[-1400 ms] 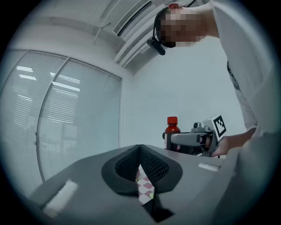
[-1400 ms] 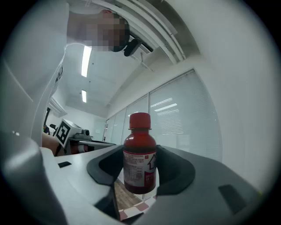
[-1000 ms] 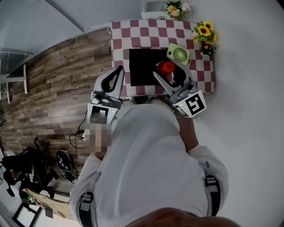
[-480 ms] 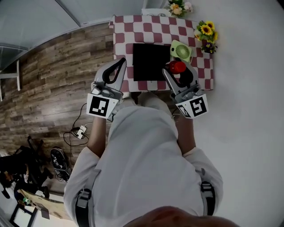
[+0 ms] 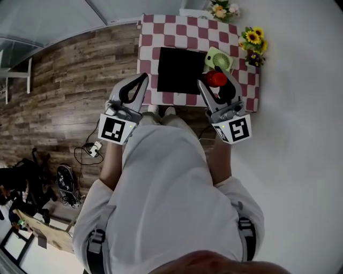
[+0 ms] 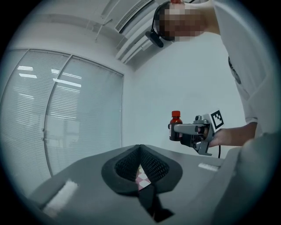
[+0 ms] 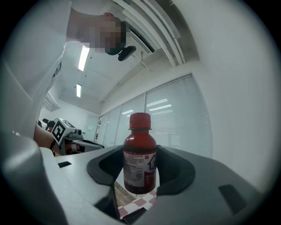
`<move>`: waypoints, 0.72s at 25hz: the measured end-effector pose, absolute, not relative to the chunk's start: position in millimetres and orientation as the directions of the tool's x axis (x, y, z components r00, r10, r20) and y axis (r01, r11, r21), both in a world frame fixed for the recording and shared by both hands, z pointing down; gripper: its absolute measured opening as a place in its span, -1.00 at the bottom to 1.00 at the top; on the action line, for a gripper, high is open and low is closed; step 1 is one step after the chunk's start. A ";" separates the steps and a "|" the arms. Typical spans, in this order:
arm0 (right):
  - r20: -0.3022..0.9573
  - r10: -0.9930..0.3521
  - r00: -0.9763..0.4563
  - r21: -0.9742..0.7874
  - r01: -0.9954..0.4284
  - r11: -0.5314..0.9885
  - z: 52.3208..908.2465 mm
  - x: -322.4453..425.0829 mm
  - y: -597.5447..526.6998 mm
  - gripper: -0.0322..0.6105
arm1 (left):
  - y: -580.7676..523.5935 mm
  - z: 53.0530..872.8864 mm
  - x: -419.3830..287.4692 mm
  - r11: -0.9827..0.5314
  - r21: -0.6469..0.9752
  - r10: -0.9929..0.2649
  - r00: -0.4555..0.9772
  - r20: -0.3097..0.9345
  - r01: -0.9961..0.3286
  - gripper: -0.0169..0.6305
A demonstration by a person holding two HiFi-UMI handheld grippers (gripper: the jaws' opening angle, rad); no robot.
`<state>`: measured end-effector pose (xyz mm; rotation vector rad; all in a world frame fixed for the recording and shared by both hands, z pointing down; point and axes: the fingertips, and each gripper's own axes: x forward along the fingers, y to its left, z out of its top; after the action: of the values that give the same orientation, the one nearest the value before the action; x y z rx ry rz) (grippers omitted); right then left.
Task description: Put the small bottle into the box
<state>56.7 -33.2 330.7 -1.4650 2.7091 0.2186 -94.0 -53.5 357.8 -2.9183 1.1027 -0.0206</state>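
A small dark-red bottle (image 5: 216,79) with a red cap stands upright between the jaws of my right gripper (image 5: 215,85), which is shut on it. In the head view it hangs over the near right part of the table, just right of the black box (image 5: 179,69). The right gripper view shows the bottle (image 7: 140,156) filling the gap between the jaws. My left gripper (image 5: 140,84) hovers by the table's near left edge, shut with nothing in it. From the left gripper view, the bottle (image 6: 175,125) shows in the right gripper (image 6: 193,132) against a white wall.
The table wears a red and white checkered cloth (image 5: 150,32). A green round fan (image 5: 220,58) lies right of the box. Sunflowers (image 5: 253,40) stand at the right edge, more flowers (image 5: 225,8) at the far edge. Cables (image 5: 91,152) lie on the wooden floor to the left.
The right gripper with the bottle has drifted a little right, from over the box's right edge to beside it. The left gripper stays shut at the table's near left.
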 end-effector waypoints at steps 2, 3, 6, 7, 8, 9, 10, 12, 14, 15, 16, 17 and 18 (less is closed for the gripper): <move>-0.098 -0.833 -0.545 0.114 -0.837 0.535 336.3 70.8 -27.4 -0.21 | -48.2 362.9 -88.3 -0.739 -0.023 -0.674 0.739 0.027 -0.673 -0.94; -0.085 -0.834 -0.545 0.124 -0.837 0.534 341.0 78.2 -24.1 -0.21 | -44.9 366.0 -84.8 -0.735 -0.018 -0.678 0.734 0.036 -0.678 -0.94; -0.047 -0.840 -0.541 0.145 -0.836 0.530 361.0 98.5 -20.2 -0.21 | -36.0 379.6 -72.7 -0.736 -0.026 -0.676 0.733 0.077 -0.676 -0.94; -0.030 -0.842 -0.539 0.152 -0.835 0.529 368.8 103.2 -21.1 -0.21 | -34.0 383.2 -68.2 -0.740 -0.025 -0.671 0.736 0.088 -0.672 -0.94; -0.004 -0.842 -0.539 0.167 -0.831 0.531 377.5 106.3 -22.0 -0.21 | -31.5 386.1 -63.7 -0.745 -0.022 -0.665 0.740 0.099 -0.666 -0.94; 0.037 -0.839 -0.542 0.195 -0.820 0.538 388.3 108.0 -22.9 -0.21 | -28.4 389.0 -59.5 -0.752 -0.023 -0.656 0.746 0.112 -0.658 -0.94; 0.095 -0.834 -0.544 0.234 -0.802 0.550 401.4 109.1 -23.9 -0.21 | -25.4 392.5 -55.7 -0.761 -0.031 -0.646 0.752 0.130 -0.648 -0.94; 0.227 -0.817 -0.530 0.317 -0.753 0.577 431.5 109.5 -27.7 -0.21 | -21.6 398.7 -48.4 -0.775 -0.048 -0.628 0.761 0.160 -0.630 -0.94; 0.327 -0.797 -0.508 0.380 -0.702 0.603 460.0 107.3 -33.3 -0.21 | -21.2 400.0 -40.8 -0.782 -0.052 -0.620 0.766 0.170 -0.621 -0.94; 0.368 -0.783 -0.502 0.397 -0.676 0.620 473.4 104.9 -35.4 -0.21 | -21.1 400.1 -37.8 -0.784 -0.053 -0.617 0.767 0.174 -0.619 -0.94; 0.408 -0.764 -0.499 0.404 -0.652 0.642 486.8 101.7 -37.0 -0.21 | -20.5 400.2 -35.8 -0.786 -0.053 -0.615 0.768 0.179 -0.616 -0.94; 0.448 -0.742 -0.498 0.405 -0.627 0.665 500.4 98.2 -38.4 -0.21 | -19.4 400.5 -35.0 -0.787 -0.052 -0.613 0.769 0.182 -0.615 -0.94; 0.487 -0.719 -0.495 0.406 -0.601 0.689 514.5 94.3 -39.5 -0.21 | -18.0 400.9 -35.3 -0.787 -0.050 -0.613 0.769 0.184 -0.615 -0.94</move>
<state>94.3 -39.5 514.5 -1.5423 3.4552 0.3679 -35.3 -18.0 400.9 -2.9665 1.0302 -0.3009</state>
